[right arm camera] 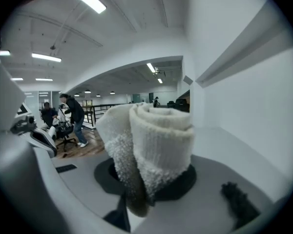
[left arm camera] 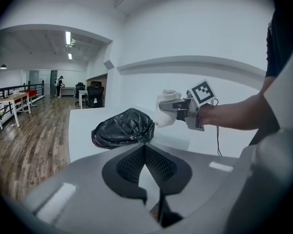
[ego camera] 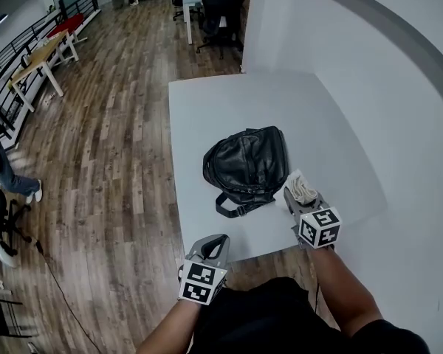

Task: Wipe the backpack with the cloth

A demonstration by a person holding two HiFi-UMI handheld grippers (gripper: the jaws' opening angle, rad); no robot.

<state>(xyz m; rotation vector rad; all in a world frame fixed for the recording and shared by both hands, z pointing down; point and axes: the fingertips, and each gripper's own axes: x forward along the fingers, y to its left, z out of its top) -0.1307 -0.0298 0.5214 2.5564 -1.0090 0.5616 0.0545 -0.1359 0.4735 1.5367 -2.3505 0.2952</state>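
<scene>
One rolled white cloth (ego camera: 303, 186) pinched tight in right claw (ego camera: 292, 197), just beside black backpack (ego camera: 245, 164) on tabletop (ego camera: 229, 102). Left claw (ego camera: 215, 242) a bit open, empty, near tabletop edge. Could shove loose backpack along while wiping, with nothing holding it down.

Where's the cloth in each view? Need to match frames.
Head view: cloth lower right, in the right gripper, right of the backpack.
Left gripper view: centre, right of the backpack.
Right gripper view: centre, between the jaws.
Shared landmark: the right gripper clamping it.
</scene>
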